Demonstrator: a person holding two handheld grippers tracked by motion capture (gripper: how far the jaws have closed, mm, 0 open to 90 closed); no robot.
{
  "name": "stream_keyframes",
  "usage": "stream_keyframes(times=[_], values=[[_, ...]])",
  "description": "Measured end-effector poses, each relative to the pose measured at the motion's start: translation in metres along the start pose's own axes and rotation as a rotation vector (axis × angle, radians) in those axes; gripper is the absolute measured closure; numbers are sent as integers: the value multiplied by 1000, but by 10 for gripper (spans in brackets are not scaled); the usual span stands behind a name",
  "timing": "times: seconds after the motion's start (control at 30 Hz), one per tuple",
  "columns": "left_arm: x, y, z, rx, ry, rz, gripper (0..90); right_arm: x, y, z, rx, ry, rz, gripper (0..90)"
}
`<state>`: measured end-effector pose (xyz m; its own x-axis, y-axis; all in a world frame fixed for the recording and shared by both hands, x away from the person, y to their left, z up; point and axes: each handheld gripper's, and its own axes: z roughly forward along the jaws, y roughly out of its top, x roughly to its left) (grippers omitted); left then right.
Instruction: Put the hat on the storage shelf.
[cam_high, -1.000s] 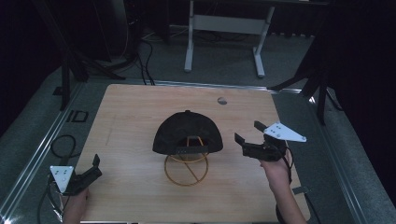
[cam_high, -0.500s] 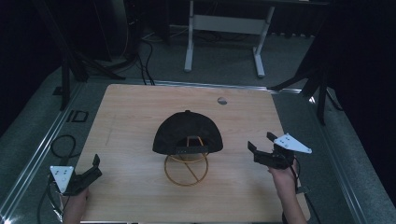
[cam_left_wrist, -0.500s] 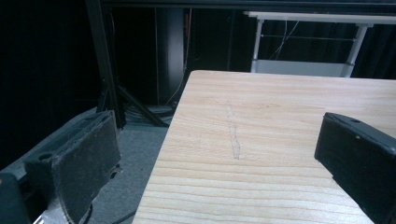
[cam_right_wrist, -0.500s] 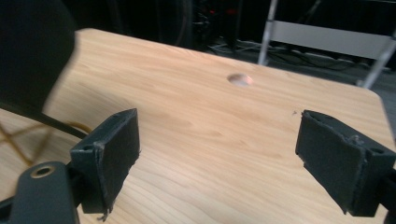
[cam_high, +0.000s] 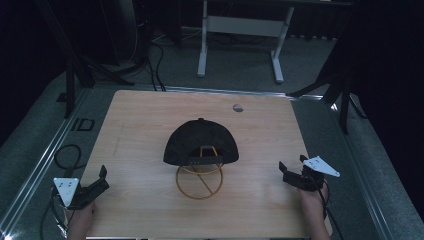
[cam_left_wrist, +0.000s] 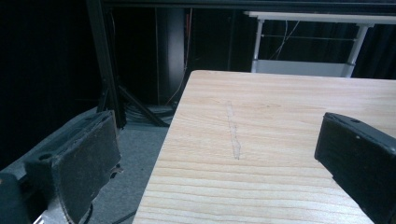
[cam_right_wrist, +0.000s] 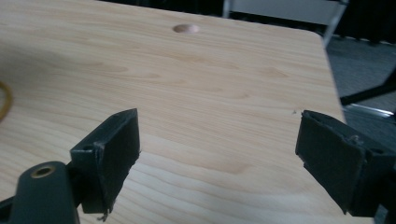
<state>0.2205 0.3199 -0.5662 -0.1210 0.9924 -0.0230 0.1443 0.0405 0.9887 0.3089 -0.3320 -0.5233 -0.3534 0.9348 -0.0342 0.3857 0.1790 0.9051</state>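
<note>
High view, black cap (cam_high: 201, 142) on wire stand (cam_high: 199, 180) mid-table, left tool (cam_high: 95, 186) and right tool (cam_high: 292, 172) both released, at table's (cam_high: 140, 115) near corners.

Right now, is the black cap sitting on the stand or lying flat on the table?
On the stand: the black cap sits over the top of the gold wire stand, whose ring base rests on the table.

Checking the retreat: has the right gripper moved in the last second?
Yes. The right gripper has pulled back from the black cap toward the table's near right corner, jaws open.
</note>
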Motion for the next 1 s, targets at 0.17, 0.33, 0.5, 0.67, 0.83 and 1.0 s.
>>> stream_keyframes(times=[0.17,0.33,0.5,0.67,0.83,1.0], values=[[0,0,0,-1,-1,0,5,-10,-9,-2,28,-46,-2,135],[0,0,0,0,-2,0,5,-21,-18,-7,41,-87,9,135],[0,0,0,-1,0,0,5,-31,-25,-11,47,-136,44,135],[0,0,0,-1,0,-1,5,-39,-29,-13,36,-192,68,135],[0,0,0,-1,-1,-1,5,-52,-37,-17,46,-262,127,135],[0,0,0,0,-1,-2,5,-60,-41,-23,23,-325,183,136]])
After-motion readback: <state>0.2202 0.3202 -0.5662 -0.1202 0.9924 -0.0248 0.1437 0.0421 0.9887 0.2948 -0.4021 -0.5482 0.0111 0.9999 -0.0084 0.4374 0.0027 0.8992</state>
